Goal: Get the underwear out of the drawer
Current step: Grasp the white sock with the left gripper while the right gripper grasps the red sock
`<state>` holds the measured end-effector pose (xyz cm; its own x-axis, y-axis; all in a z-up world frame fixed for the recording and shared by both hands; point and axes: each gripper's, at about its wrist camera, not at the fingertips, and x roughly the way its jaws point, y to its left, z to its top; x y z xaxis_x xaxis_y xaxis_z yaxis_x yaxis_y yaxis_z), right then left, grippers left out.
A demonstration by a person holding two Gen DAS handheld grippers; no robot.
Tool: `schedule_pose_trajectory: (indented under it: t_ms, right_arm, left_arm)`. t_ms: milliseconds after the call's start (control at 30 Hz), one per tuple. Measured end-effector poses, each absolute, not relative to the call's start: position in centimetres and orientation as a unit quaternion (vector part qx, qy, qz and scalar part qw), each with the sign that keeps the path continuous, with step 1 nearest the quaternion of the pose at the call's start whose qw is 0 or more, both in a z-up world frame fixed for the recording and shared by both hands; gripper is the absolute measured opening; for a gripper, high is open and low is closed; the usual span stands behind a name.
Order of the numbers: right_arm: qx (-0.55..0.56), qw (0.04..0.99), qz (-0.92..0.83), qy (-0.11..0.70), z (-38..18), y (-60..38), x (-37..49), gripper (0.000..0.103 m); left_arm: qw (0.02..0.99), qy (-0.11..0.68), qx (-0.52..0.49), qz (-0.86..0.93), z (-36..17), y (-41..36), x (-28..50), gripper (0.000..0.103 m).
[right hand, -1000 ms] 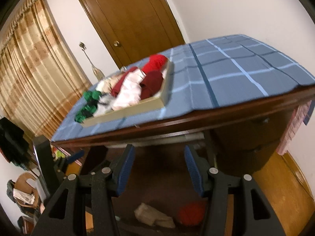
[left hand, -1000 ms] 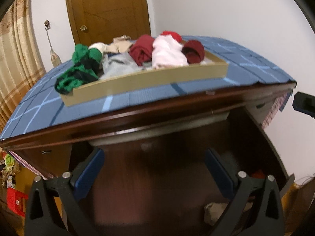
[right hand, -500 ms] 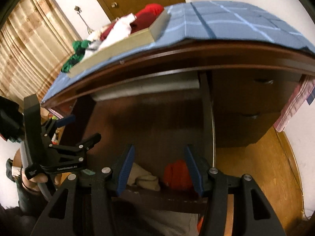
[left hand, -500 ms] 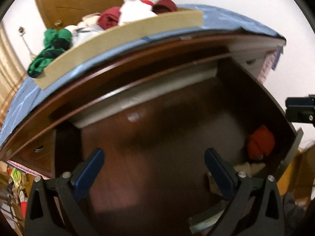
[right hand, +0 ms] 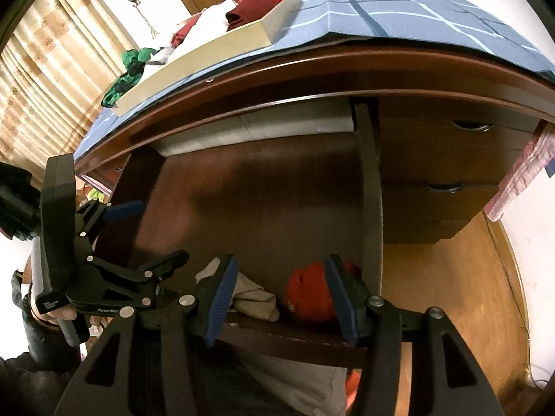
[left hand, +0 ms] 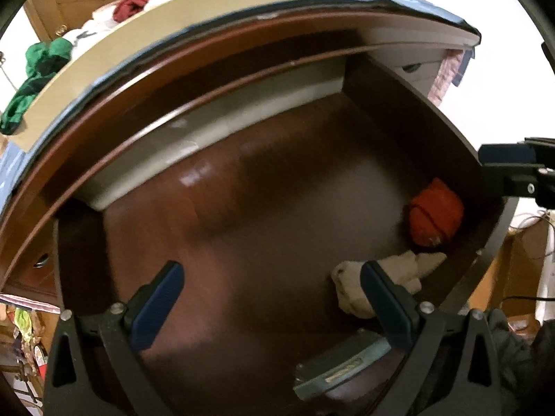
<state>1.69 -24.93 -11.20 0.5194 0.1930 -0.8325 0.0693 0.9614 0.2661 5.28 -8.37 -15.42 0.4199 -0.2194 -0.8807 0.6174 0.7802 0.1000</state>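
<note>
Bedroom: wooden door and beige curtains at 11 o'clock in the right wrist view, white walls, wood floor at 3 to 5 o'clock. A dark wooden dresser (right hand: 433,173) carries a blue checked cloth (right hand: 399,10), and on the cloth a shallow tan tray (right hand: 194,59) of rolled garments in green, white and dark red. The drawer (left hand: 242,190) stands pulled out; its glossy brown floor is mostly bare. Two items lie near its front right corner: an orange-red rolled garment (left hand: 435,216) and, just beside it, a crumpled beige garment (left hand: 378,277). In the left wrist view both sit at about 3 to 4 o'clock. Judgement: both are light, soft and limp, not fragile; they will sag and unroll if pinched at an edge, so take the roll across its thick middle. The slick drawer floor may let the cloth slide. Left gripper (left hand: 270,298): jaws wide, nothing held, above the drawer. Right gripper (right hand: 281,294): jaws wide, nothing held, framing the two garments from the front.
</note>
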Motion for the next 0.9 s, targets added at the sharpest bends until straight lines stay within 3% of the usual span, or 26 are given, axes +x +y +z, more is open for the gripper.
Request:
schedule_pose_trajectory:
  t_ms: [567, 733, 833, 900]
  right_arm:
    - [0.133, 0.845, 0.049, 0.516, -11.8, -24.8, 3.2, 0.055]
    - [0.133, 0.840, 0.045, 0.523, -12.2, -25.7, 3.9, 0.055]
    - [0.135, 0.837, 0.047, 0.529, -12.4, -26.2, 4.4, 0.055]
    - [0.136, 0.833, 0.046, 0.534, -12.6, -26.3, 4.7, 0.055]
  left_arm:
    - [0.658, 0.656, 0.162, -0.333, -18.8, -11.9, 8.2, 0.101]
    - [0.638, 0.669, 0.178, -0.336, -19.6, -13.2, 8.4, 0.097]
    - [0.611, 0.685, 0.154, -0.366, -19.9, -13.8, 8.5, 0.083]
    - [0.596, 0.689, 0.137, -0.389, -19.7, -14.0, 8.4, 0.064]
